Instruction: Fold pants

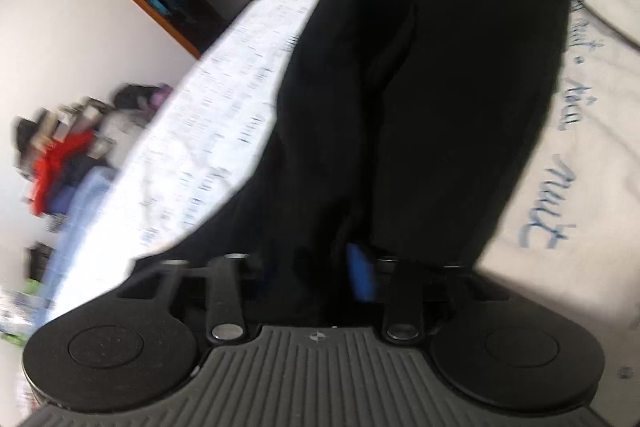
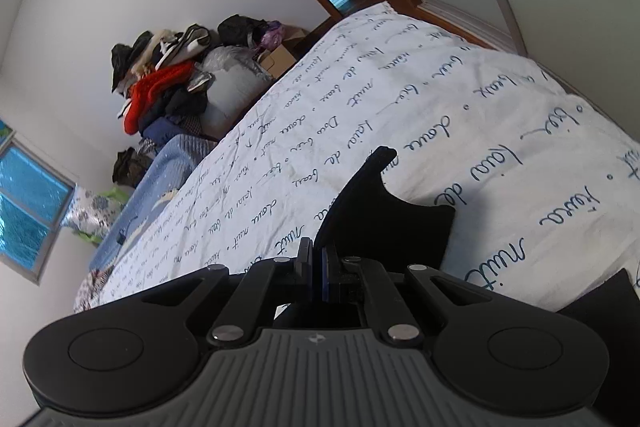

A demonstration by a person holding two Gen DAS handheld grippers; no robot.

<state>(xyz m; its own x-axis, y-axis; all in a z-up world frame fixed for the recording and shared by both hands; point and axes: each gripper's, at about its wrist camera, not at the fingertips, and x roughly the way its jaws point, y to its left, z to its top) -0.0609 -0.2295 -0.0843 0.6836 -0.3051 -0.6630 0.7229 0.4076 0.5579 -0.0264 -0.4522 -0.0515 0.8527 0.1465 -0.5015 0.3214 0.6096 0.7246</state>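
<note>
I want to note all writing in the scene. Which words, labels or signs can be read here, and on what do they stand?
"nuit": blue handwriting printed on the white bedsheet, readable in both views.
"de": same sheet, right wrist view.
"beau": same sheet, likely, but uncertain.
Other script on the sheet: upside down, too small or blurred to read.
Small logo on the right gripper body: a mark, no letters.
Black pants: no label visible.
</note>
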